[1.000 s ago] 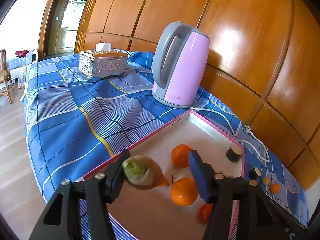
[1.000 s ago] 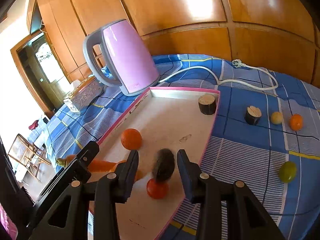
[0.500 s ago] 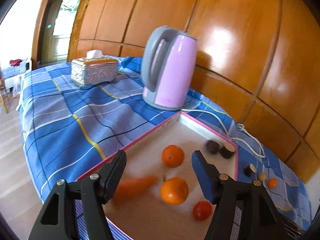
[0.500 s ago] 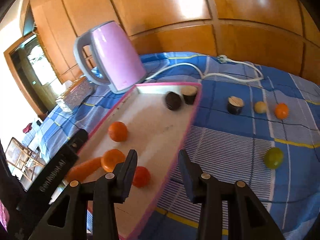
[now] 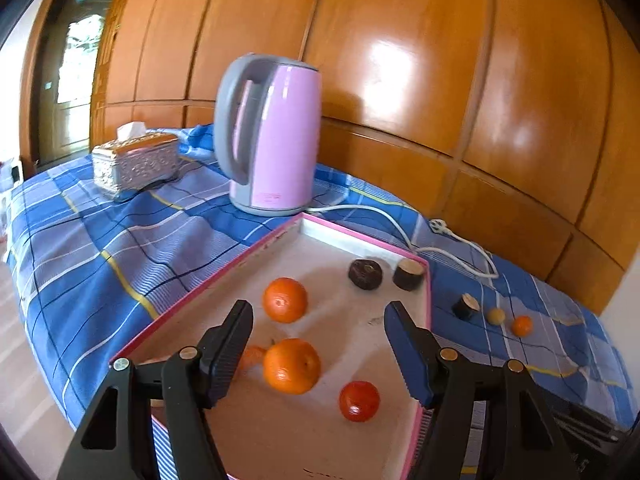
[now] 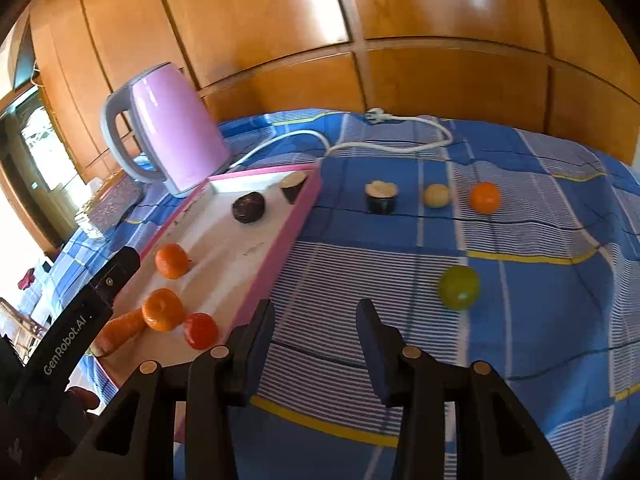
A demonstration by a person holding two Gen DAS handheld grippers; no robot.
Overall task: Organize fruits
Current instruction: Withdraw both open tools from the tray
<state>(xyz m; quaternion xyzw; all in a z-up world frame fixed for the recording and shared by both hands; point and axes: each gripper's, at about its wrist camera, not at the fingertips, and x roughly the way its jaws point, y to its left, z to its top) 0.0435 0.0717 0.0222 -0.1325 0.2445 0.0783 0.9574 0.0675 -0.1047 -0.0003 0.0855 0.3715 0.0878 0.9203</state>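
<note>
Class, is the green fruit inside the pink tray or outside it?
Outside: the green fruit rests on the blue cloth, right of the pink tray.

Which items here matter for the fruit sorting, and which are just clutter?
Job:
pink tray
two oranges
tomato
carrot
green fruit
small orange
yellow fruit

Lying about:
pink kettle
white cord
tissue box

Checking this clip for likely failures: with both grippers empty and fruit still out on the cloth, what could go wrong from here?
1. The green fruit lies loose on the soft, wrinkled tablecloth; a glancing touch from the open right gripper could roll it away.
2. The pink tray has a raised rim, so a fruit carried low might clip it.
3. The white cord trails behind the small fruits and could snag.
</note>
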